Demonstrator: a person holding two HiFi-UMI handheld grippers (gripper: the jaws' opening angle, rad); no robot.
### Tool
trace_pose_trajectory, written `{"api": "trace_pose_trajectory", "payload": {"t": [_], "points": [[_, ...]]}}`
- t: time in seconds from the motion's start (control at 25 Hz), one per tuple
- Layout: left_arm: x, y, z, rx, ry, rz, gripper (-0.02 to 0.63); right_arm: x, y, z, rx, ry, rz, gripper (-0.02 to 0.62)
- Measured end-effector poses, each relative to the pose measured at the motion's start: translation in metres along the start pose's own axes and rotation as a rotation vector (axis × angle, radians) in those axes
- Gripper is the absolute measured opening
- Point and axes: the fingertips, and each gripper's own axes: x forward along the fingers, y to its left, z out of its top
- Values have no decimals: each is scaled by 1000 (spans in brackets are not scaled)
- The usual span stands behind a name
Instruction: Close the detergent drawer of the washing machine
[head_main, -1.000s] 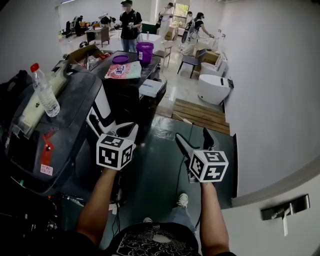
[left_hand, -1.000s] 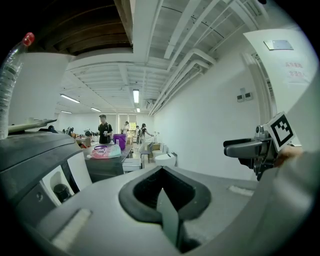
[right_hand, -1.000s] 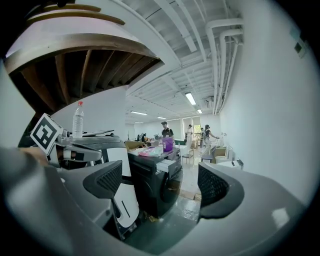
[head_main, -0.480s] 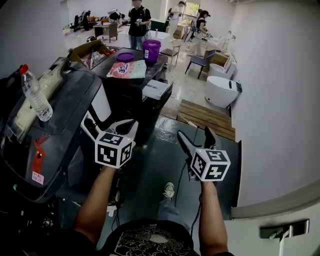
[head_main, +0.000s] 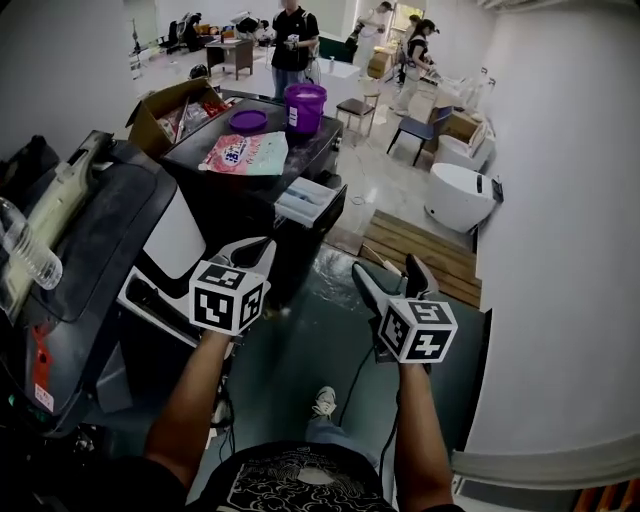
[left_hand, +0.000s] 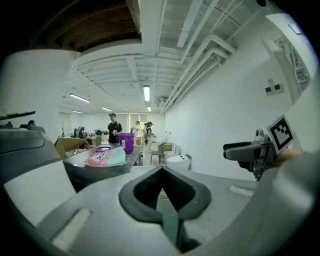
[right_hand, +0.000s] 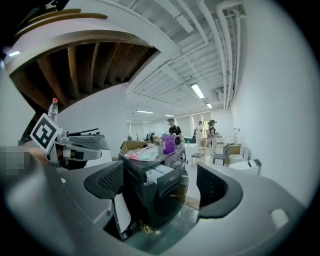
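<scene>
- Holds the left gripper (head_main: 258, 246) low in front of the body, fingers (left_hand: 150, 197) pressed together with nothing between them.
- Holds the right gripper (head_main: 387, 268) just beside it at the same height, fingers (right_hand: 106, 183) spread wide apart and clamped on nothing.
- Points both grippers forward, well apart from the washing machine (head_main: 255, 205), a dark one standing ahead and slightly to the left.
- Frames that washing machine (right_hand: 150, 195) in the gap of the right gripper (right_hand: 161, 186).
- Shows the detergent drawer (head_main: 308, 200) pulled out from the upper front of the machine, pale inside, touched by neither gripper.
- Shows the same drawer (right_hand: 161, 175) open in the right gripper view, its dark front panel facing the camera.
- Carries on the machine's top a purple bucket (head_main: 305, 106), a purple lid (head_main: 248, 120) and a colourful packet (head_main: 246, 153) lying flat.
- Places an open cardboard box (head_main: 172, 106) beside the machine's far left corner.
- Includes several people (head_main: 295, 38) standing far back in the room.
</scene>
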Motion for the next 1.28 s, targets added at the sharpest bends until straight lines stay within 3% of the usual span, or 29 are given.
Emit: {"api": "trace_pose_trajectory", "payload": {"t": [0.36, 0.68, 1.28], "points": [[90, 17, 38, -5, 2, 60, 0, 84, -62, 31, 8, 4, 72, 463], [137, 24, 54, -8, 13, 96, 0, 125, -98, 42, 13, 11, 107, 460], [163, 49, 49, -3, 57, 169, 0, 177, -97, 16, 122, 40, 265, 437]]}}
